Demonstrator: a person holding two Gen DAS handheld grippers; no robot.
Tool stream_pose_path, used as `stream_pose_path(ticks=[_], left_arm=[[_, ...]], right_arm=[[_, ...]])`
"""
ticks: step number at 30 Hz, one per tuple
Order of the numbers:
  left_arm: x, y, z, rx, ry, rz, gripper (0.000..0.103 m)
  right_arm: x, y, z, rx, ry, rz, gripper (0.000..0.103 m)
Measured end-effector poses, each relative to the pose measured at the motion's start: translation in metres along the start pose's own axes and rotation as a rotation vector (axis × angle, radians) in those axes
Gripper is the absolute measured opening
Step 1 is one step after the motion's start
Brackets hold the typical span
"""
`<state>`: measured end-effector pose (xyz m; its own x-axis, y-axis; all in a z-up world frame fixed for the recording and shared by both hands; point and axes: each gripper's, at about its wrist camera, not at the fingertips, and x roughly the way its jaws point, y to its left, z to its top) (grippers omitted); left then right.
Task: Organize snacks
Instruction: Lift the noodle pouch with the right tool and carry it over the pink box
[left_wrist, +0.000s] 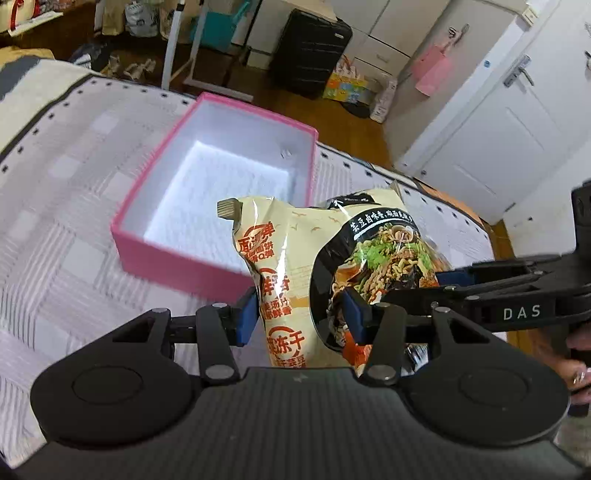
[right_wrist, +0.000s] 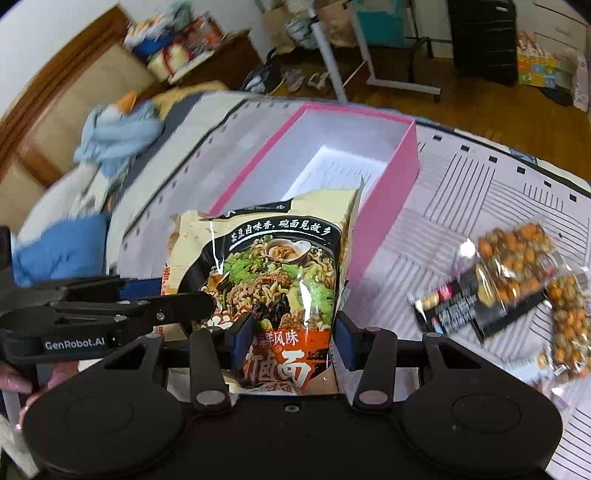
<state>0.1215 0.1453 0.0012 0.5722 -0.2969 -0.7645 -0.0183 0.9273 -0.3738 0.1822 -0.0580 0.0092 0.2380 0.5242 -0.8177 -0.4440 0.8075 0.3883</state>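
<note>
Holding noodle bag (left_wrist: 332, 280) above bed, near pink box (left_wrist: 207, 266): left gripper (left_wrist: 301, 317) and right gripper (right_wrist: 295, 341) both clamped on it. Box empty (nothing packed yet); peanut packs (right_wrist: 517, 280) wait on bedcover (right_wrist: 480, 184).

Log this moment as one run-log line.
phase: carry | left gripper: shut on noodle packet | right gripper: shut on noodle packet | pink box: open, empty | peanut packs: on bedspread
</note>
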Motion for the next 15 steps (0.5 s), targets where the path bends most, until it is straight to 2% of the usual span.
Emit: stream_pose_path(ticks=[5,11,15], left_arm=[[0.029,0.027,0.045,-0.041,-0.005,0.006,0.048],[0.069,0.05,0.086,-0.057,-0.092,0.076,0.05],[0.109,0.062,0.11,-0.074,-0.088,0.129,0.05]], right_arm=[[0.024,-0.013,0.032,0.033,-0.069,0.019,0.052],[0.069,-0.018,0.082,-0.107,-0.118,0.008,0.052],[0.105,-0.035,0.112,-0.151,-0.108,-0.021,0.052]])
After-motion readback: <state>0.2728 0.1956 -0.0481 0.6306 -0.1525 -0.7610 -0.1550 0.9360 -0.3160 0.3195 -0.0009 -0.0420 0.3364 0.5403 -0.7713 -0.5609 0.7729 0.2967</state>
